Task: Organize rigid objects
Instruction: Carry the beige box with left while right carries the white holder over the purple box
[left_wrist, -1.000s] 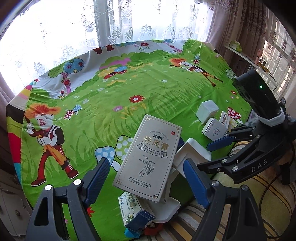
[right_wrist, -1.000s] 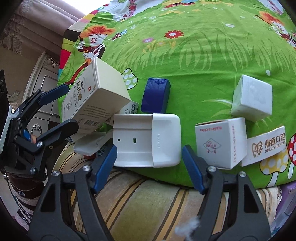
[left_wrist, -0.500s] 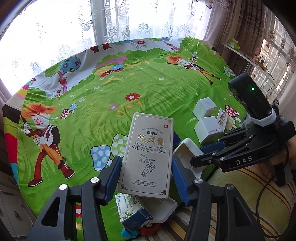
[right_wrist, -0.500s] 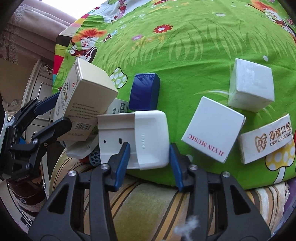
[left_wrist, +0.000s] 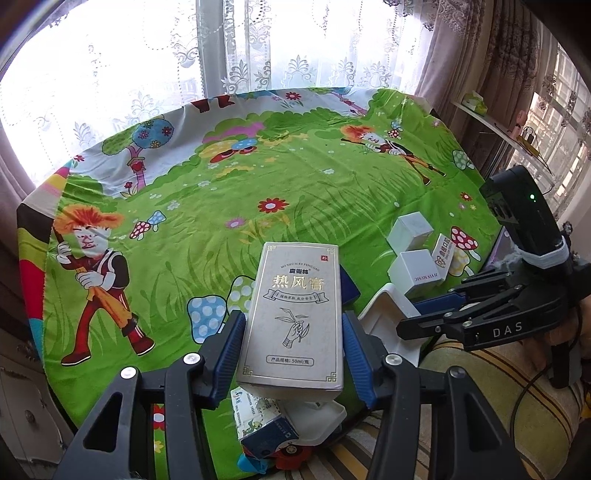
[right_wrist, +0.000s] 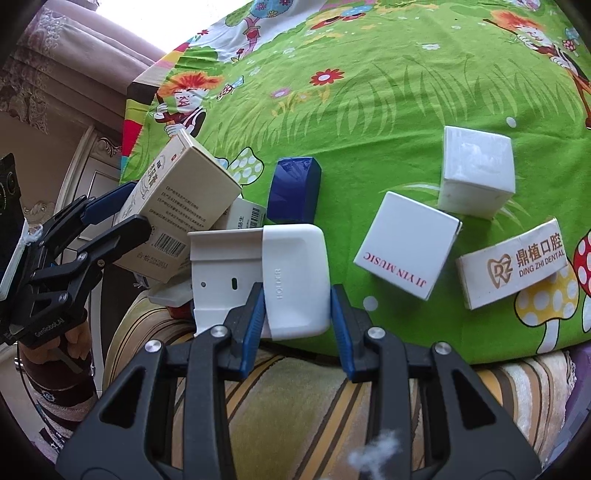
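The left hand-held gripper pinches one tall beige box; the right hand-held gripper pinches one white holder at the desk's six o'clock edge. At two o'clock: three white boxes, one blue box.

The tablecloth is smooth printed cloth with a slight sheen. The tall carton is matt card with shiny gilt lettering. The white holder is smooth, faintly glossy plastic. The small boxes are plain white cardboard. Lace curtains hang thin and patterned.
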